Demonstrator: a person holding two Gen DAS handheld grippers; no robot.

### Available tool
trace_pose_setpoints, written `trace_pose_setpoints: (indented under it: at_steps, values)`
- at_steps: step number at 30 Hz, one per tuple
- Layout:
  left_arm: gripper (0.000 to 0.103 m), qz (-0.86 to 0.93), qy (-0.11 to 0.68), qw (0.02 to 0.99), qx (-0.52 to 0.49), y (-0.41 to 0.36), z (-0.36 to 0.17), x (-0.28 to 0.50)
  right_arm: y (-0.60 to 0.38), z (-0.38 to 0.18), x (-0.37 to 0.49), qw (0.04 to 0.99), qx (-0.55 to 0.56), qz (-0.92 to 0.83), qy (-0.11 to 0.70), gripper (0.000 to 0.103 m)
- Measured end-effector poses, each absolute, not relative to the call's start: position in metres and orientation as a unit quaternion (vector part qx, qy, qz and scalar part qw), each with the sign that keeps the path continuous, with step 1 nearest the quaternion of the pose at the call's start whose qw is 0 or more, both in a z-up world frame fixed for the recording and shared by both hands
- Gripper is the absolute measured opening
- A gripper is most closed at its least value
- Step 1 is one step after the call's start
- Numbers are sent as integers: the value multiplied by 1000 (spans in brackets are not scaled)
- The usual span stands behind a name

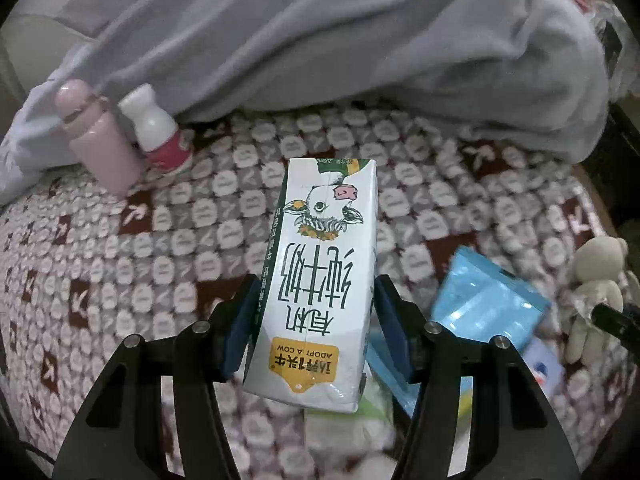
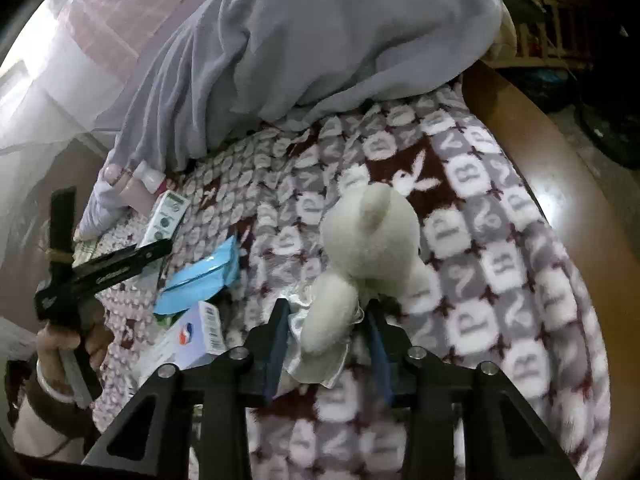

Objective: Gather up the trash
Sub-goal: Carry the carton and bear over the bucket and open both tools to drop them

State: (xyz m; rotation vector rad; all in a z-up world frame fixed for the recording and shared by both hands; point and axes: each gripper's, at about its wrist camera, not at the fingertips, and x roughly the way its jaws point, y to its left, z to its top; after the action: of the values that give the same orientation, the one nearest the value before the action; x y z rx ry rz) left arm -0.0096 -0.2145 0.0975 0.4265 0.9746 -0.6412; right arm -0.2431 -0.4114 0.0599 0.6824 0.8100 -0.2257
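Milk carton clamped in the left gripper, plush toy between the fingers of the right.

The left gripper [image 1: 316, 312] has its blue pads pressed on both sides of the milk carton [image 1: 316, 272], holding it above the patterned blanket [image 1: 120, 240]. A pink bottle [image 1: 100, 148] and a white bottle [image 1: 154, 128] lie beside the grey quilt [image 1: 340, 40]; a blue packet [image 1: 488, 304] lies to the right. The right gripper [image 2: 326, 332] stands apart around the white plush toy [image 2: 368, 240], its pads just beside the toy's leg; whether they touch it cannot be told.
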Motion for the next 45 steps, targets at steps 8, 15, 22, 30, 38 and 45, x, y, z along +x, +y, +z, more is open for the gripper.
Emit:
trace_pose_setpoints:
  at_steps: [8,15,22,30,38,45]
  values:
    - [57,-320,431,825,179,-201,139,-76,-390,106,-292,886,290,-92,350,31]
    - [57,-349,411,822,187,-208,150,-145,-380,107,-333,885,307,-81,341,30]
    - [57,-361,394,822,198,-215,155,-196,-381,112,-380,884,340,-75,312,30]
    - [57,-374,381,819,211,-239,155,-242,-387,125,-417,888,350,-80,288,30]
    - [57,-404,368,808,220,-271,155,-284,-407,132,-457,888,361,-106,263,30]
    - [57,-422,367,796,230,-295,150,-309,-422,136,-485,889,362,-128,251,30]
